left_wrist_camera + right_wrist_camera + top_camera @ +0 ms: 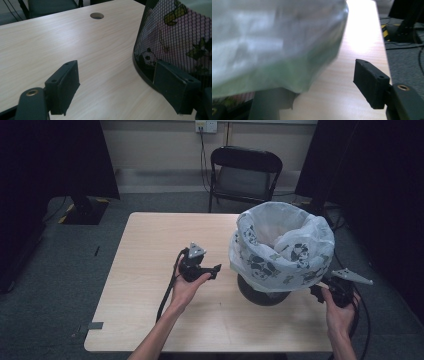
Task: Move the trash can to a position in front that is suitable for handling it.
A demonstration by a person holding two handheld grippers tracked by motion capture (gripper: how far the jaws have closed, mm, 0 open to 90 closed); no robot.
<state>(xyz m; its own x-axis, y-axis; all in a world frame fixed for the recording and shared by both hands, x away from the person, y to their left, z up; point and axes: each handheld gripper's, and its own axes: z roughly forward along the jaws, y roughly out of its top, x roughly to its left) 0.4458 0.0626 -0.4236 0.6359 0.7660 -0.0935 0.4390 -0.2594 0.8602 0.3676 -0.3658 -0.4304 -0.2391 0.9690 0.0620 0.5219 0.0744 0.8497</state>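
A black mesh bin (264,292) stands on the right half of the light wood tabletop (150,270), lined w/ a white plastic bag (282,247) printed w/ dark cartoon figures; the bag's top is folded out over the rim and hangs down the outside, covering most of the mesh. The left hand-held gripper (216,270) sits in the person's left hand (187,287) just left of the bin, near but apart from the bag, pointing toward the bin's lower wall. In the left gripper view its jaws stand spread w/ bare tabletop (75,45) between them; the mesh wall (175,42) curves in close by the jaw on that view's right side, the bag's print showing through the mesh, and whether that jaw touches the mesh can't be told. A round cable hole (97,15) lies further off in the tabletop. The right hand-held gripper (316,291) is in the right hand (340,312) at the bin's lower right, up against the hanging bag edge. In the right gripper view the bag (274,42) is blurred and drapes over the jaw on that view's left; the other jaw stands clear, so the jaws are parted, not pinching the film. A black folding chair (244,172) stands behind the tabletop.
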